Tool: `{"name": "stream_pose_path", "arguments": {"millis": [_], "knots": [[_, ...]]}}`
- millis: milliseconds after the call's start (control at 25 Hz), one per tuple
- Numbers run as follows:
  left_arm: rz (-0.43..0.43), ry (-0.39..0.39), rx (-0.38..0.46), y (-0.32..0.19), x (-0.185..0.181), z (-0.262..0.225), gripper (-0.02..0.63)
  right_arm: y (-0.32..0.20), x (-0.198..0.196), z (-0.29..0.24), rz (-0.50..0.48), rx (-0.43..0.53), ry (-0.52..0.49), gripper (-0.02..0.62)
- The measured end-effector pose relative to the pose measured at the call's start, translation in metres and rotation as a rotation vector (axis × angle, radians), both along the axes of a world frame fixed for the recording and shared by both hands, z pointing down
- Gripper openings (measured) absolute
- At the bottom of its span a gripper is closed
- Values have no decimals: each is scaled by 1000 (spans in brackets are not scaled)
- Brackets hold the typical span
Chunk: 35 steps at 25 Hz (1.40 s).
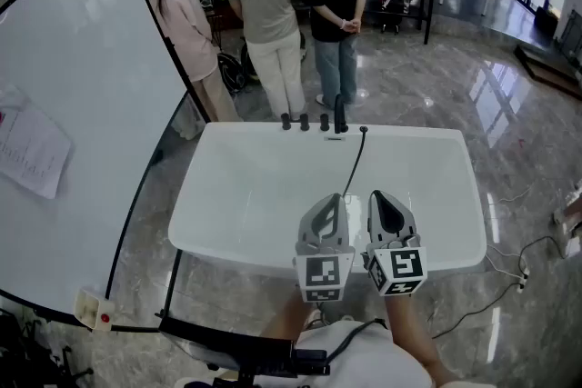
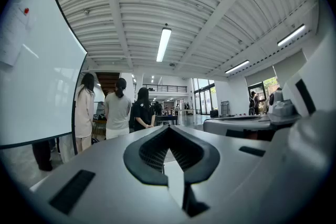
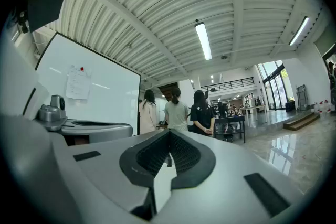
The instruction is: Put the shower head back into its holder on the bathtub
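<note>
Straight ahead, inside the white bathtub (image 1: 238,188): black shower hose (image 1: 355,161), lying lengthwise from the far rim toward the left gripper (image 1: 333,201), shower-head end hidden behind it. Closer to left gripper than right gripper (image 1: 382,198). Both level above the near rim, jaws pressed together, empty. Likely holder: black post (image 1: 339,114), far rim.

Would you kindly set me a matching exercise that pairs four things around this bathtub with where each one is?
Things:
1. whiteboard
2. taps
3. hose
4. people

Places:
A. on the far rim of the bathtub
B. standing beyond the bathtub
C. left of the bathtub
D. running down inside the bathtub

Pairs: 1-C, 2-A, 3-D, 4-B
</note>
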<state>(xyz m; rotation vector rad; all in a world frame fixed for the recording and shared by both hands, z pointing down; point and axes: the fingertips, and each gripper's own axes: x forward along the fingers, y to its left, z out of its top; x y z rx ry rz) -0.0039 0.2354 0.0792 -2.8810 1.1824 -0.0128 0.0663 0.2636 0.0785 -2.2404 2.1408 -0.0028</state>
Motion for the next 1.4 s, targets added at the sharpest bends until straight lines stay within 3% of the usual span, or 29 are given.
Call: {"name": "stream_pose_path", "arguments": {"millis": [480, 960, 1400], "knots": [[-12, -11, -14, -5, -2, 6, -3, -4, 0, 4, 2, -8, -9, -5], [-30, -1, -31, -10, -11, 8, -3, -10, -22, -3, -66, 22, 63, -5], [-102, -34, -103, -33, -56, 40, -4, -21, -42, 24, -81, -6, 14, -5]]}}
